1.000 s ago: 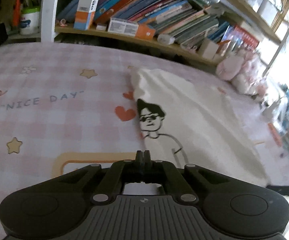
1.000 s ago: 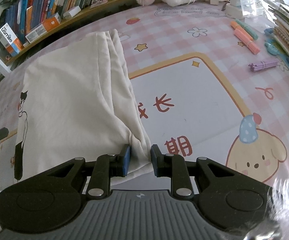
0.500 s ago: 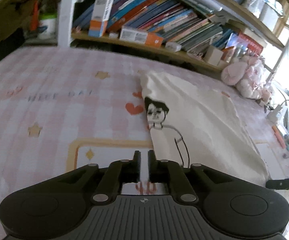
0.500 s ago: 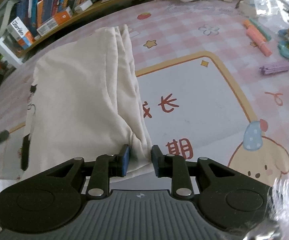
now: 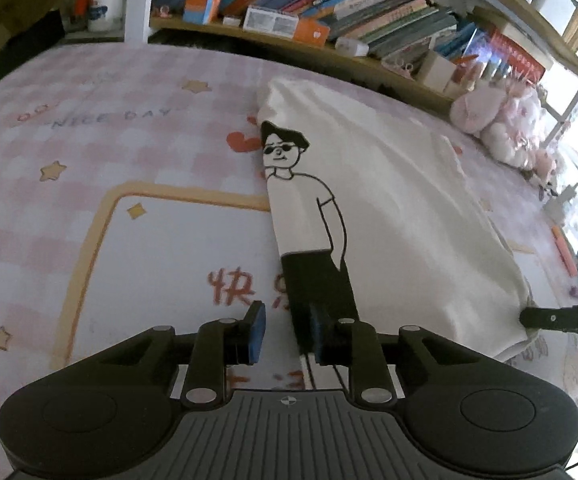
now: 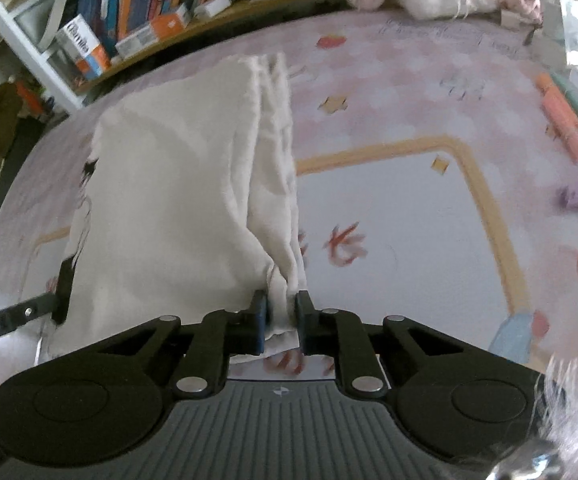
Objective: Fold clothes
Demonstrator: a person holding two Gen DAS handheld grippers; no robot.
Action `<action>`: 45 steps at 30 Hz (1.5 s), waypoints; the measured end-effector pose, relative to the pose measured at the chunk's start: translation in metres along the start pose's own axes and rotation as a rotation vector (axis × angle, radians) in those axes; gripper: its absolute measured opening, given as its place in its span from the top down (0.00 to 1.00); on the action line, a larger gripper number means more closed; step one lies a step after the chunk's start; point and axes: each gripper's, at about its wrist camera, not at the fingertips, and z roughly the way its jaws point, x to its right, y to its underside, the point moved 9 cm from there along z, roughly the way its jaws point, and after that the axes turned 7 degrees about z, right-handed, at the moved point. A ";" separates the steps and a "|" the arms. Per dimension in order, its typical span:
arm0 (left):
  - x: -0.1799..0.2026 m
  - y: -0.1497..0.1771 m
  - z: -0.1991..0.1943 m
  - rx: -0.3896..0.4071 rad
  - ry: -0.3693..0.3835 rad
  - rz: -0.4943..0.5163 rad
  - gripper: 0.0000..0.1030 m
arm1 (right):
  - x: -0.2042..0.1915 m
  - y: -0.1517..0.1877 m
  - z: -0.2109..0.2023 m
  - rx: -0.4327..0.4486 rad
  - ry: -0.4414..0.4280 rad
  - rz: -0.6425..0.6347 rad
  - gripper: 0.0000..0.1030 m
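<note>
On the pink checked mat, the white T-shirt (image 5: 401, 216) lies as a long folded panel, its cartoon figure print (image 5: 305, 208) running along the edge nearest the left hand-held gripper (image 5: 287, 330). Half a second ago that gripper's jaws stood almost together, short of the shirt's near end; a second ago they were fully together. Now they are parted, with the printed corner of the cloth lying against the right pad and the left pad over bare mat. So the left side looks to be lining up a bite on that corner, though nothing is pinched yet.

At the shirt's other near corner, the right hand-held gripper (image 6: 280, 322) is clamped on a bunched wad of layered fabric, as it was in both earlier views; its grip has not shifted.

Judging from this, one corner is secured and the other is about to be, which would suit lifting the near end and carrying it over toward the far end by the bookshelf (image 5: 329, 12). Closing squarely on all the layers matters, or the panel will skew.

Beyond the shirt sit plush toys (image 5: 497, 120), and pens (image 6: 561, 120) lie on the table (image 6: 389, 220) right of it.
</note>
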 end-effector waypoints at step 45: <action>0.074 0.010 -0.027 0.149 -0.119 0.373 0.37 | 0.020 -0.004 -0.013 -0.056 -0.224 0.348 0.61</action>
